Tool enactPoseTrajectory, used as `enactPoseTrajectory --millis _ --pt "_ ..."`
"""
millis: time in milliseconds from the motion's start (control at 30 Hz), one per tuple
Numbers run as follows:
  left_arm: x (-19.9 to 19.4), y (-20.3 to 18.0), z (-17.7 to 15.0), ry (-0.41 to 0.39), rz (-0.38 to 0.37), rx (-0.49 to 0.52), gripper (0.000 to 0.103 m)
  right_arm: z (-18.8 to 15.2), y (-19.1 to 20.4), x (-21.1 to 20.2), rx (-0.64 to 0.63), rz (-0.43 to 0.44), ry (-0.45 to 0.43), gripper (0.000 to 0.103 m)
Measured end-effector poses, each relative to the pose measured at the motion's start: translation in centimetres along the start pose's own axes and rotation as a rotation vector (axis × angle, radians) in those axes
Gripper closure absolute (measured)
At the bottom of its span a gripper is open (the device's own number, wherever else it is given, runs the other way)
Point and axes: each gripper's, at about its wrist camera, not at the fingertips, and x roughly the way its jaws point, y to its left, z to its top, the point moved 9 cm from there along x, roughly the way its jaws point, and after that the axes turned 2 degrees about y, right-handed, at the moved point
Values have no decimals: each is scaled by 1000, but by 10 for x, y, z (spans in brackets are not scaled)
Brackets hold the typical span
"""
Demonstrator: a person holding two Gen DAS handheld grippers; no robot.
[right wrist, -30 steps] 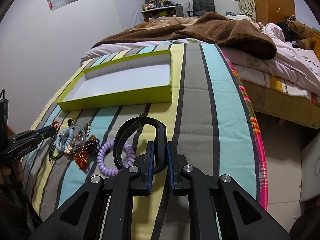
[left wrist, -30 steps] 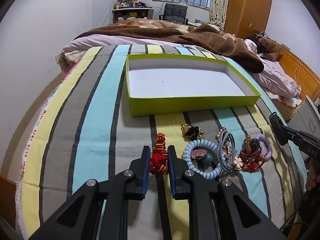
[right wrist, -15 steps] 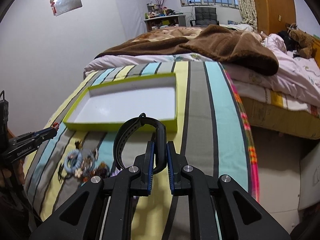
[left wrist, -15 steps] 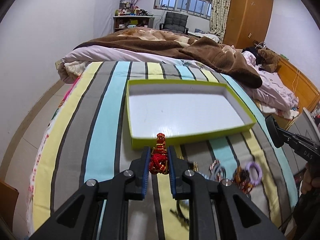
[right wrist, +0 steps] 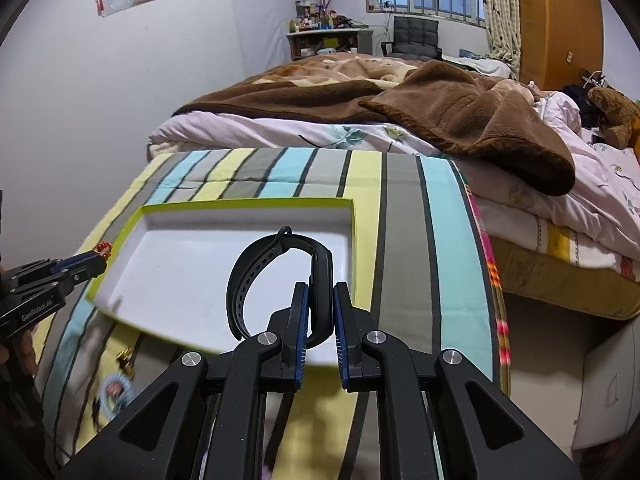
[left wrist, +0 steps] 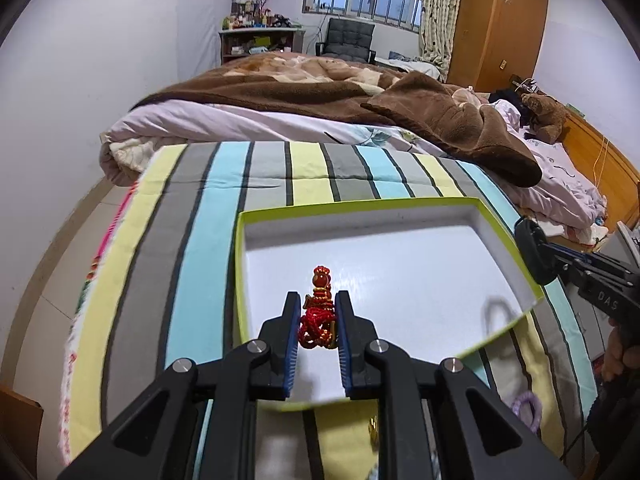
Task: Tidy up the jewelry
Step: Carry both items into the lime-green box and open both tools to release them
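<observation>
My left gripper [left wrist: 317, 304] is shut on a red beaded ornament [left wrist: 318, 312] and holds it above the near left part of the green-rimmed white tray [left wrist: 360, 203]. My right gripper [right wrist: 321, 294] is shut on a black wristband [right wrist: 276, 280] and holds it above the tray's [right wrist: 248, 203] near right part. The left gripper with the red ornament also shows at the left of the right wrist view [right wrist: 86, 262]. The right gripper shows at the right edge of the left wrist view [left wrist: 538, 258]. The tray holds nothing.
The tray lies on a striped cloth [left wrist: 200, 240] over a low surface. Loose jewelry lies near the front: a purple coil ring [left wrist: 526, 410], a blue coil bracelet [right wrist: 114, 390], a gold piece [right wrist: 126, 358]. A bed with a brown blanket [left wrist: 360, 92] stands behind.
Both grippers have lifted off the cloth with their items and moved forward. They now hang over the tray, and the jewelry pile has dropped below the view.
</observation>
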Motion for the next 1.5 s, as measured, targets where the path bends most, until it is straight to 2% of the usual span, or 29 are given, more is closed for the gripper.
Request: enactPoseTrajectory --millis 267,467,1000,1200,1367,1500 --pt "38 8 12 52 19 12 85 8 -3 44 -18 -27 66 90" --pt "56 12 16 77 22 13 85 12 -1 61 -43 -41 82 90" --pt "67 13 14 96 38 17 84 12 5 77 -92 -62 103 90" --pt "67 11 15 95 34 11 77 13 6 79 -85 -65 101 90" --pt "65 12 16 84 36 1 66 13 5 78 -77 -59 97 90" --pt "61 12 15 79 33 -11 65 13 5 73 -64 -46 84 87"
